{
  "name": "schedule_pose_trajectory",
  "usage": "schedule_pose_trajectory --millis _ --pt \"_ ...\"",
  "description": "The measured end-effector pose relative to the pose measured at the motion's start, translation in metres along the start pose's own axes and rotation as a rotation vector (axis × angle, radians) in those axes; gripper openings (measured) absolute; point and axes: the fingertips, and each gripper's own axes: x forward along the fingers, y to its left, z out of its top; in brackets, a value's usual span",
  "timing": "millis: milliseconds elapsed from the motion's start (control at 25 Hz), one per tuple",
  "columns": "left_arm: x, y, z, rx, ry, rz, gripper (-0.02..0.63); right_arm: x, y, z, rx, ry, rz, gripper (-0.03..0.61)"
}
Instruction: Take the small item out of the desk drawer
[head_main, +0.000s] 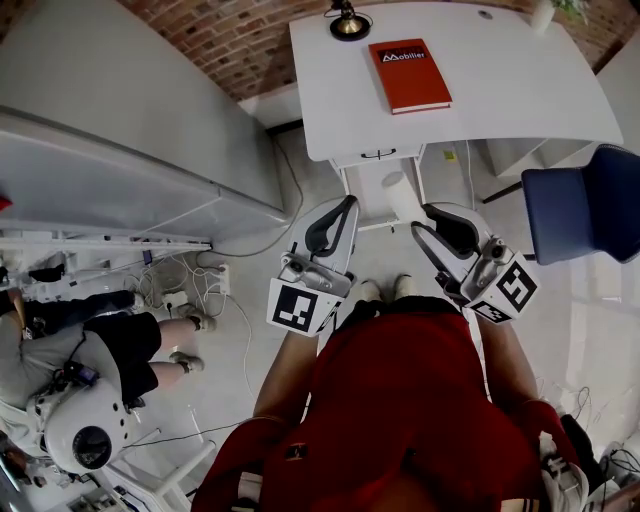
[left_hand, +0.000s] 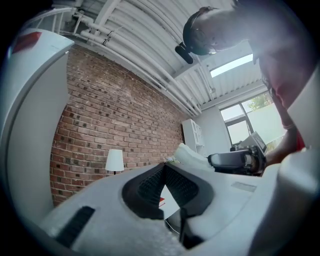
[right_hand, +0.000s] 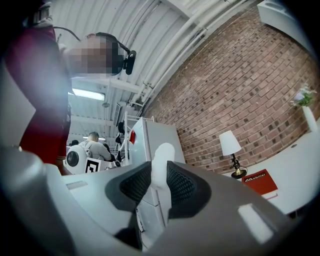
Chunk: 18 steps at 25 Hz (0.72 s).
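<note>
My right gripper (head_main: 420, 218) is shut on a small white rounded item (head_main: 399, 194), held in the air in front of the white desk (head_main: 500, 90). In the right gripper view the item (right_hand: 162, 159) stands up between the dark pads of the right gripper (right_hand: 160, 174). The desk drawer front (head_main: 378, 154), with its dark handle, looks pushed in. Left of the item, my left gripper (head_main: 348, 206) is shut with nothing in it. In the left gripper view the left gripper (left_hand: 164, 169) has its pad tips meeting, and the item (left_hand: 192, 155) shows beyond them.
A red book (head_main: 410, 74) and a lamp base (head_main: 348, 24) rest on the desk. A blue chair (head_main: 585, 200) stands at the right. A large white cabinet (head_main: 110, 160) fills the left. A person (head_main: 100, 350) sits on the floor among cables at lower left.
</note>
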Motion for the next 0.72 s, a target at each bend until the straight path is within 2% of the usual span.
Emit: schedule_pose_trajectory --millis 120,280,400,560,720 --pt "-0.004 -0.003 -0.002 0.001 -0.002 -0.002 0.006 -0.005 0.005 -0.005 0.002 0.004 -0.003 0.109" --pt "-0.012 -0.001 0.022 -0.010 -0.011 0.005 0.005 -0.003 0.021 0.013 -0.012 0.022 -0.007 0.109" --pt "-0.015 -0.001 0.026 -0.015 -0.010 0.009 0.005 -0.004 0.025 0.015 -0.012 0.033 -0.012 0.109" --pt "-0.021 0.007 0.009 -0.016 0.003 0.000 0.005 -0.001 0.023 -0.004 -0.001 0.043 -0.027 0.109" --pt "-0.026 0.020 -0.033 -0.026 0.025 -0.008 0.005 0.004 0.010 -0.046 0.018 0.048 -0.047 0.109"
